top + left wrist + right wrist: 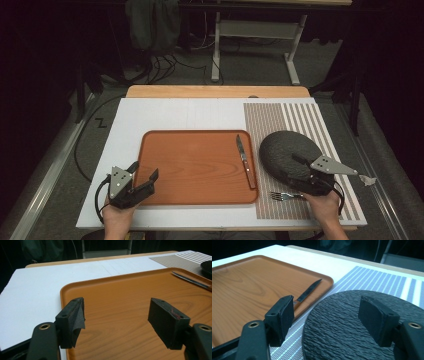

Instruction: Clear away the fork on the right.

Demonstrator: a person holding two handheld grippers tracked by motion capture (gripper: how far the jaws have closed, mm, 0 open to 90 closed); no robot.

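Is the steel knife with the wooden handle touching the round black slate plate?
Apart. The high view shows the knife lying inside the orange wooden tray, with the tray's rim and a strip of striped placemat between it and the plate.

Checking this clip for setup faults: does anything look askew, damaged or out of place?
Yes. On the left gripper, the black pad covering of one jaw looks peeled and folded away from its block. The steel knife with a brown handle lies on the orange wooden tray, while the silver fork lies apart on the striped placemat.

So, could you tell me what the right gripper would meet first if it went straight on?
Probably the dark slate plate: the open right gripper hangs over its near edge, though its height above it is unclear.
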